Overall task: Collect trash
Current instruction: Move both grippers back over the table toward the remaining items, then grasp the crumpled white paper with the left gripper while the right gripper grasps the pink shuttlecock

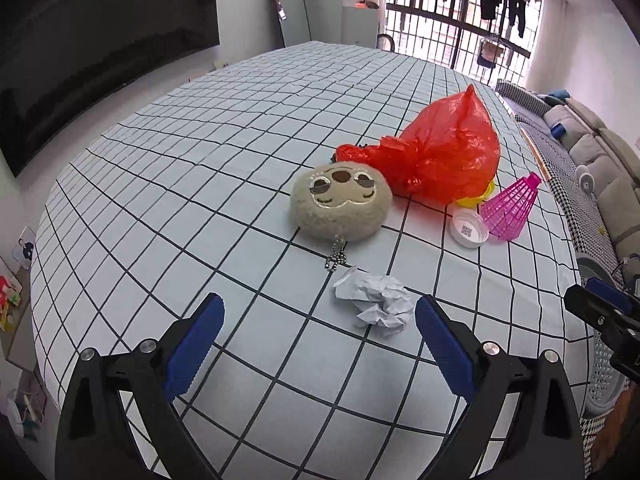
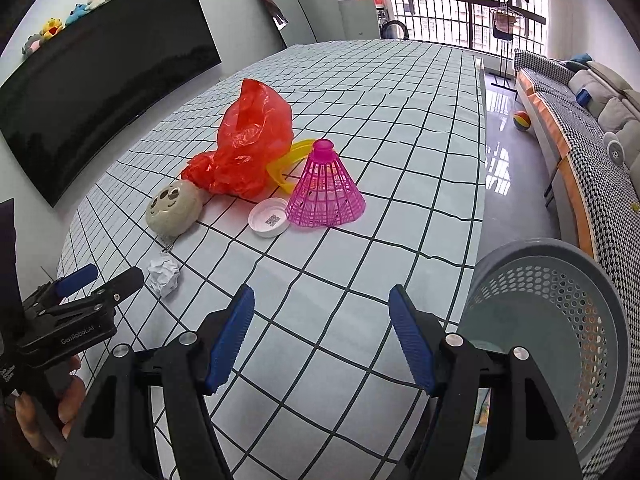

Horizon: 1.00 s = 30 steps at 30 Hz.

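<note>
A crumpled white paper ball (image 1: 376,300) lies on the checked tablecloth, just ahead of my open left gripper (image 1: 320,336) and toward its right finger. It also shows in the right wrist view (image 2: 164,276), next to the left gripper (image 2: 100,280). A red plastic bag (image 1: 436,152) (image 2: 248,148), a white bottle cap (image 1: 469,229) (image 2: 269,217), a pink plastic shuttlecock (image 1: 510,208) (image 2: 325,192) and a yellow plastic piece (image 2: 288,162) lie farther back. My right gripper (image 2: 322,336) is open and empty above the table's near edge. A grey perforated bin (image 2: 560,332) stands right of it.
A beige plush sloth keychain (image 1: 340,202) (image 2: 174,210) lies between the paper and the bag. The table (image 1: 200,152) is covered in a white checked cloth. A sofa (image 2: 580,120) runs along the right, a dark TV (image 2: 100,92) on the left wall.
</note>
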Tool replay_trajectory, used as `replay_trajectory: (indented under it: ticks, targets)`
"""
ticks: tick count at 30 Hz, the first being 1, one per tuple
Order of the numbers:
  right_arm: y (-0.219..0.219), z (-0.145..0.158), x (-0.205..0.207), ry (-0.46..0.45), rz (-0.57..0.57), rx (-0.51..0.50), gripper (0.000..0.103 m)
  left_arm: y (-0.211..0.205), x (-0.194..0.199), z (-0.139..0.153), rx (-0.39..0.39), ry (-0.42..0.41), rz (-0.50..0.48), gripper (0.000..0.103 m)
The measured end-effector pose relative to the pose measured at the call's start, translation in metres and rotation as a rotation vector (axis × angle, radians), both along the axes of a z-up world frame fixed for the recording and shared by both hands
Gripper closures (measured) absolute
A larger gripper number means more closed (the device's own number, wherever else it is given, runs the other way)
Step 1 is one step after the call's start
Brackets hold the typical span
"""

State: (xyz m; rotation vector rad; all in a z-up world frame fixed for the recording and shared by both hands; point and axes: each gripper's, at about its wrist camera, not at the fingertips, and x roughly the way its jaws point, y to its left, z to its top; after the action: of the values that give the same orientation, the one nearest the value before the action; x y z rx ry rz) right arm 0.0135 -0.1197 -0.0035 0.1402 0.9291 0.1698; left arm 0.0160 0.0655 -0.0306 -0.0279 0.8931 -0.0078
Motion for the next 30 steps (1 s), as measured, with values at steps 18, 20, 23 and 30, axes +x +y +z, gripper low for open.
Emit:
replay_trajectory:
  ticks: [18, 20, 23, 30]
  targets:
    - [-0.016, -0.012, -0.003, 0.018, -0.035, 0.016, 0.036, -0.022, 0.020, -0.027, -0.021, 0.060, -0.027, 0.039]
    - [-0.017, -0.013, -0.003, 0.021, -0.038, 0.017, 0.036, -0.022, 0.021, -0.028, -0.021, 0.062, -0.025, 0.050]
    - [-0.018, -0.014, -0.003, 0.019, -0.039, 0.021, 0.036, -0.020, 0.019, -0.027, -0.035, 0.062, -0.036, 0.071]
    - [-0.018, -0.016, -0.001, 0.014, -0.039, 0.014, 0.036, -0.020, 0.004, -0.020, -0.029, 0.038, -0.032, 0.071]
